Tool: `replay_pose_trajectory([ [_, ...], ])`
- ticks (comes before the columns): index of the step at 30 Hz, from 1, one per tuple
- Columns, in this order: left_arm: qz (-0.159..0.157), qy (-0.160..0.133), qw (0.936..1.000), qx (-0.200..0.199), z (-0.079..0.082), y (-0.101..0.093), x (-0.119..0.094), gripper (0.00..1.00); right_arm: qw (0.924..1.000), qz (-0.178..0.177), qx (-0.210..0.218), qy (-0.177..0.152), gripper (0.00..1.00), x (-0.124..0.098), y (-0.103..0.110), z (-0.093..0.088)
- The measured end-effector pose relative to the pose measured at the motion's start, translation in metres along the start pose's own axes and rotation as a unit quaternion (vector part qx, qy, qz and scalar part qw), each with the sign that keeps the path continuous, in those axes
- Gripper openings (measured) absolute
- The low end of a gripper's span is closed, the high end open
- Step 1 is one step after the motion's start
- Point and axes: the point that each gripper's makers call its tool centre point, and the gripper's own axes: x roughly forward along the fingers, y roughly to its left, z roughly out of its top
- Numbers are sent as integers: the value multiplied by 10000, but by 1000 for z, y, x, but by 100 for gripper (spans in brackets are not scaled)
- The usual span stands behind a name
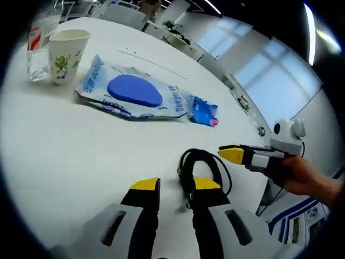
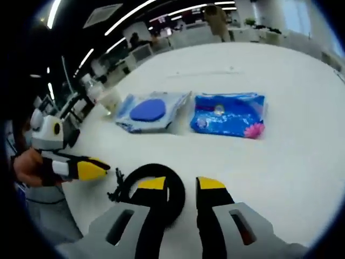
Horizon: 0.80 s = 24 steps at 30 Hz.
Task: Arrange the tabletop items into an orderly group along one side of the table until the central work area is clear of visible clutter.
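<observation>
A black coiled cable (image 1: 203, 163) lies on the white table (image 1: 64, 151) just ahead of my left gripper (image 1: 175, 186), which is open with its right jaw against the coil. My right gripper (image 1: 234, 155) comes in from the right, its yellow tip close to the cable. In the right gripper view the cable (image 2: 161, 186) curls around the left jaw of my open right gripper (image 2: 181, 184), and my left gripper (image 2: 91, 170) points in from the left. Farther off lie a wipes pack with a blue lid (image 1: 135, 91) (image 2: 151, 110) and a blue packet (image 1: 204, 111) (image 2: 229, 114).
A paper cup (image 1: 66, 54) and a clear water bottle (image 1: 38, 48) stand beyond the wipes pack. The table edge runs close behind the cable on the right gripper's side. A person's hand (image 1: 302, 175) holds the right gripper. Office desks lie beyond.
</observation>
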Motion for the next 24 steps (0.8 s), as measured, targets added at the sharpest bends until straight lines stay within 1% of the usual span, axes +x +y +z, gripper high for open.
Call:
replay_pose_trajectory([
  [5, -86, 128, 9999, 5, -5, -11, 10, 20, 9998, 14, -121, 153, 19, 3, 6, -11],
  [6, -78, 144, 9999, 4, -7, -12, 11, 19, 9998, 22, -132, 159, 18, 3, 4, -12],
  [7, -39, 221, 9997, -4, -9, -11, 14, 17, 9997, 23, -145, 169, 17, 4, 4, -13],
  [10, -18, 335, 9993, 142, -15, -13, 19, 8, 9994, 9, -247, 255, 10, 6, 3, -15],
  [11, -4, 365, 9992, 156, -17, -13, 20, 7, 9992, -35, -278, 272, 6, 7, 1, -15],
  [12, -17, 363, 9992, 138, -17, -14, 22, 6, 9993, -15, -262, 261, 5, 7, 1, -14],
  [19, 10, 280, 9996, 40, -9, -13, 28, 4, 9998, -46, -129, 111, 3, 8, -7, -3],
  [21, -16, 178, 9998, -25, -2, -14, 30, 0, 9999, -52, -133, 81, 3, 10, -10, 2],
  [22, 7, 166, 9999, -39, 0, -14, 31, 0, 9999, -61, -131, 66, 3, 10, -11, 3],
  [24, 17, 185, 9998, 24, 2, -15, 35, 0, 9999, -61, -108, 26, 2, 11, -13, 8],
])
